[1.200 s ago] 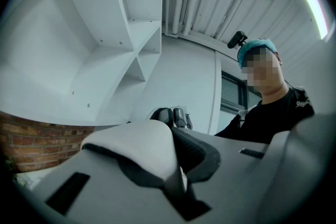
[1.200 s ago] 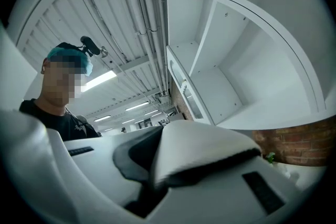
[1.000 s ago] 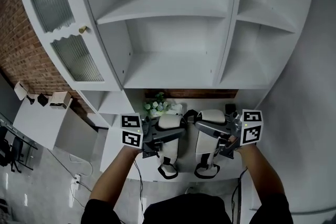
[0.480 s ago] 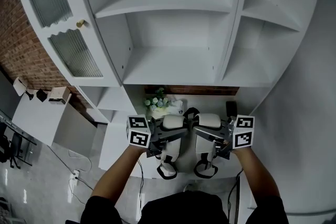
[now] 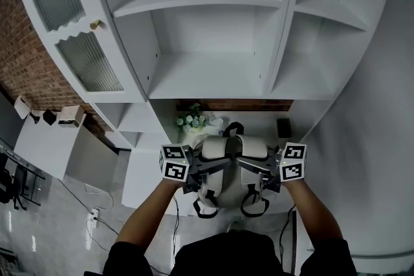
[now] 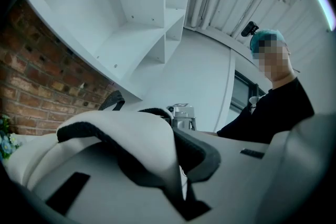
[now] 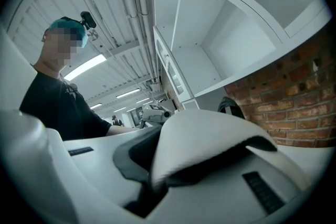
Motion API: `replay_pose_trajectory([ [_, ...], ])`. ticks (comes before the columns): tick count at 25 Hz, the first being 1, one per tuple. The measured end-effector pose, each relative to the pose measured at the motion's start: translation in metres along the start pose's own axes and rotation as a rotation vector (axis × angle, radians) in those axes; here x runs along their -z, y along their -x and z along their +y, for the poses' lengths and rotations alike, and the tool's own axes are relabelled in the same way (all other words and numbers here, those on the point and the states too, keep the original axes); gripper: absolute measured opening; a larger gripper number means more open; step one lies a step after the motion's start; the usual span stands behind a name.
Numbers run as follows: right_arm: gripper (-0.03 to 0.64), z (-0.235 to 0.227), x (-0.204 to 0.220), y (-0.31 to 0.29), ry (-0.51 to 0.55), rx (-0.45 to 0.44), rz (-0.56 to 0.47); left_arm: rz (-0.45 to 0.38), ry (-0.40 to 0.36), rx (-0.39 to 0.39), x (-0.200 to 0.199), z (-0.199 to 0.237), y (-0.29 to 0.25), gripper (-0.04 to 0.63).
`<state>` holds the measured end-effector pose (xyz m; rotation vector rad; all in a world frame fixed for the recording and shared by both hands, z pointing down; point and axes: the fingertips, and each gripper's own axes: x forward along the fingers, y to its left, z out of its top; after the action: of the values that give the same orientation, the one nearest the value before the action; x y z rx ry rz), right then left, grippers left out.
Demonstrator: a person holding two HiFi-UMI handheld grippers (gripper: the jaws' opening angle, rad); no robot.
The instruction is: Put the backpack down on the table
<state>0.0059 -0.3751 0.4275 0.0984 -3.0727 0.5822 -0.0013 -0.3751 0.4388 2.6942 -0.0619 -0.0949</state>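
A white backpack point(image 5: 228, 147) with black-edged shoulder straps hangs in front of me over the white table point(image 5: 147, 172), below the shelf unit. My left gripper point(image 5: 216, 165) is shut on the left strap point(image 5: 208, 185), and my right gripper point(image 5: 248, 164) is shut on the right strap point(image 5: 255, 181). In the left gripper view the padded strap point(image 6: 131, 136) runs down between the jaws of the left gripper point(image 6: 177, 183). The right gripper view shows the other strap point(image 7: 210, 139) pinched the same way in the right gripper point(image 7: 152, 186). I cannot tell whether the bag's bottom touches the table.
A small bunch of flowers point(image 5: 191, 121) and a dark block point(image 5: 283, 127) stand at the back of the table against a brick wall point(image 6: 31, 92). White open shelves point(image 5: 213, 74) rise above it. A glass-door cabinet point(image 5: 77, 42) is at the left.
Both grippers have sunk together with the backpack towards the table. Their grip on the straps is unchanged.
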Motion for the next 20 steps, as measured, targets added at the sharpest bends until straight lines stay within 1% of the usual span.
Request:
replay_pose_trajectory([
  [4,0.041,-0.002,0.021,-0.001,-0.02,0.008,0.023,0.014,0.014,-0.007,0.014,0.004,0.0,0.054],
  [8,0.041,0.001,0.036,0.0,-0.068,0.018,0.014,0.03,0.047,-0.007,0.031,0.004,-0.004,0.053],
  [12,0.041,-0.003,0.048,0.001,-0.1,0.017,0.002,0.036,0.056,-0.022,0.043,0.008,-0.005,0.053],
  [18,0.043,-0.011,0.069,0.002,-0.164,-0.002,-0.027,0.012,0.108,-0.026,0.065,0.019,-0.005,0.054],
  [20,0.043,-0.014,0.075,0.003,-0.176,-0.003,-0.029,0.006,0.115,-0.03,0.071,0.022,-0.005,0.054],
])
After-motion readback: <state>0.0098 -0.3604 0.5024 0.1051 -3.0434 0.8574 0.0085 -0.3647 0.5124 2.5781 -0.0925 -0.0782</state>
